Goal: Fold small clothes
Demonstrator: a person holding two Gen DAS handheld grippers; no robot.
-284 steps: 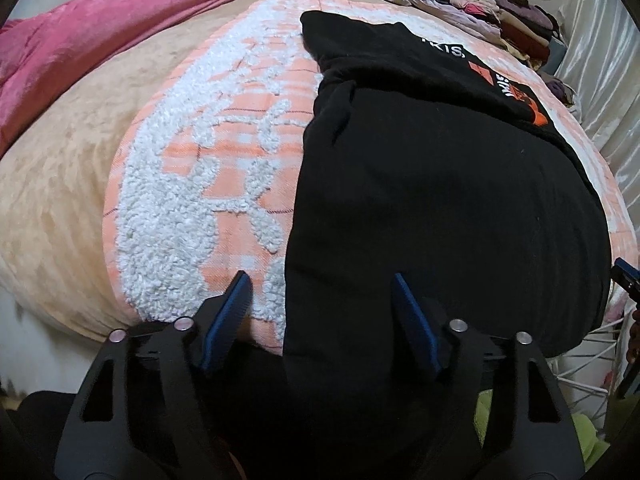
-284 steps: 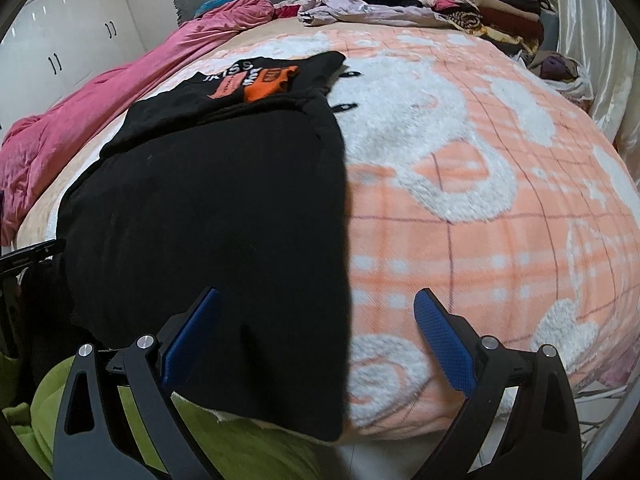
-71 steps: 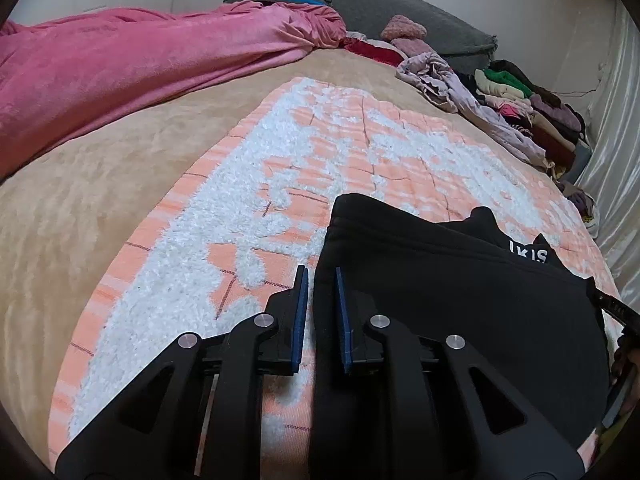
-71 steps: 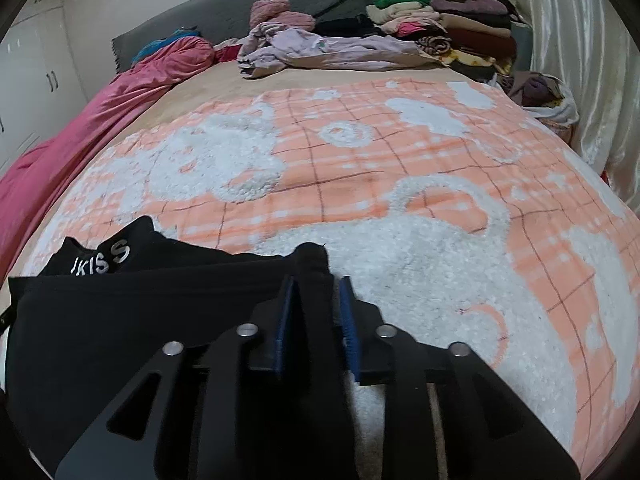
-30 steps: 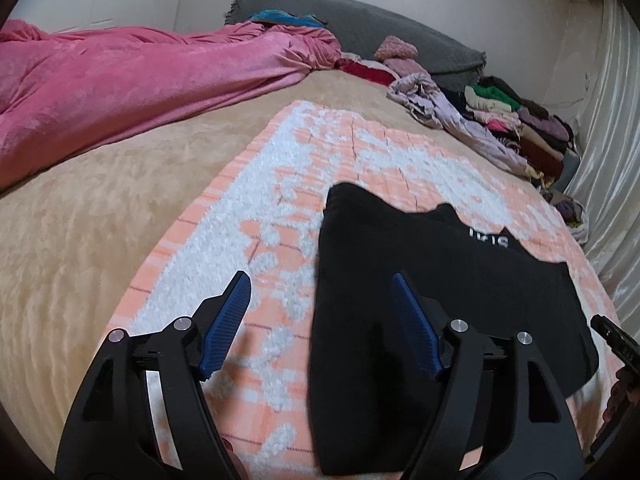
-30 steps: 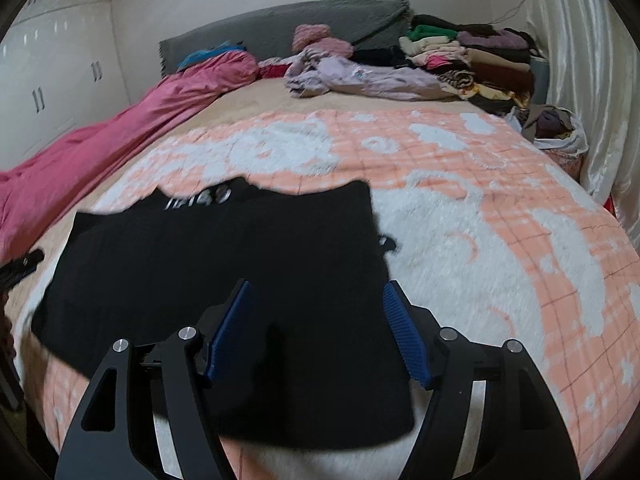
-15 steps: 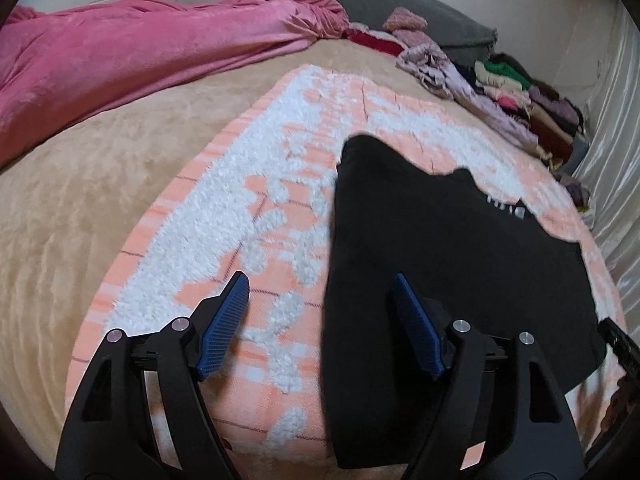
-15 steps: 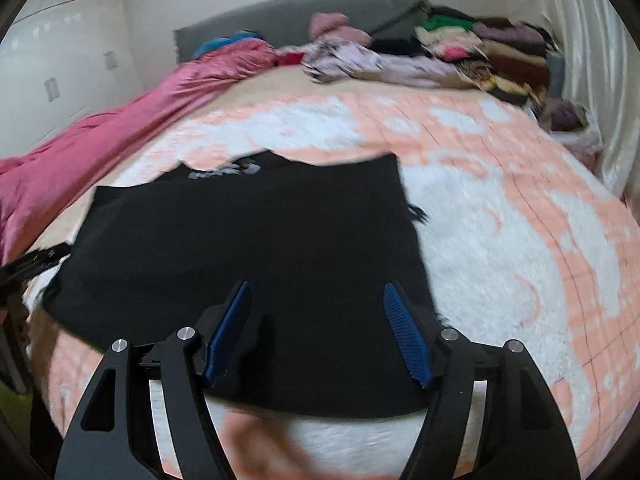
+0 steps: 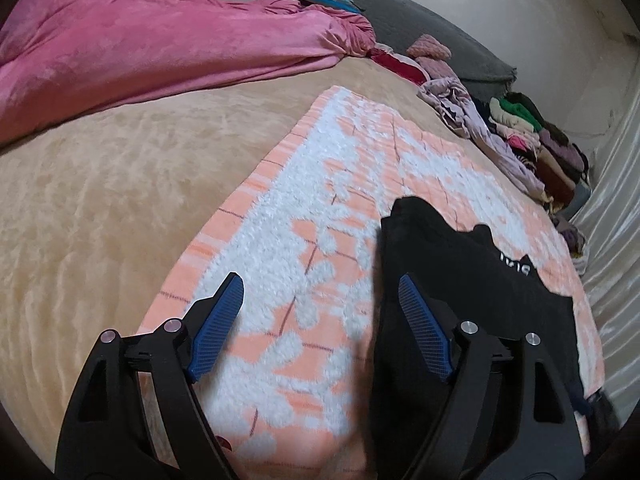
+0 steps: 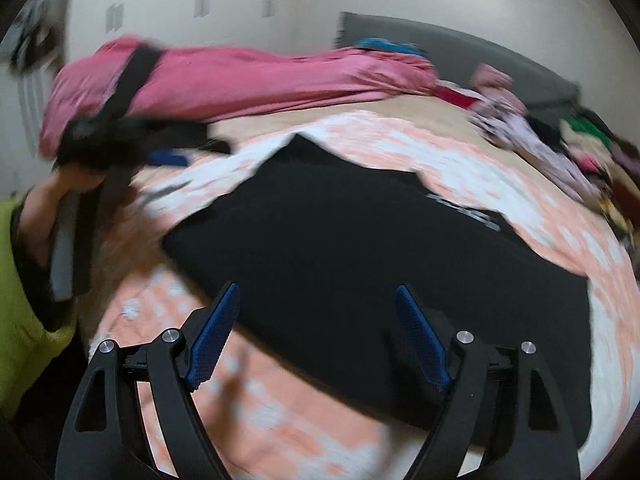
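Currently both jaw sets are opening with nothing gripped: the left gripper [image 9: 320, 328] is spread over the orange-and-white blanket [image 9: 320, 208], with the black garment [image 9: 480, 292] lying flat just ahead of and under its right-hand finger. The right gripper [image 10: 316, 332] is held above the same black garment [image 10: 360, 240], which is spread ahead of and below the jaws, unpinched. The right view is motion-blurred; the left gripper [image 10: 168, 158] is seen upper left of them.
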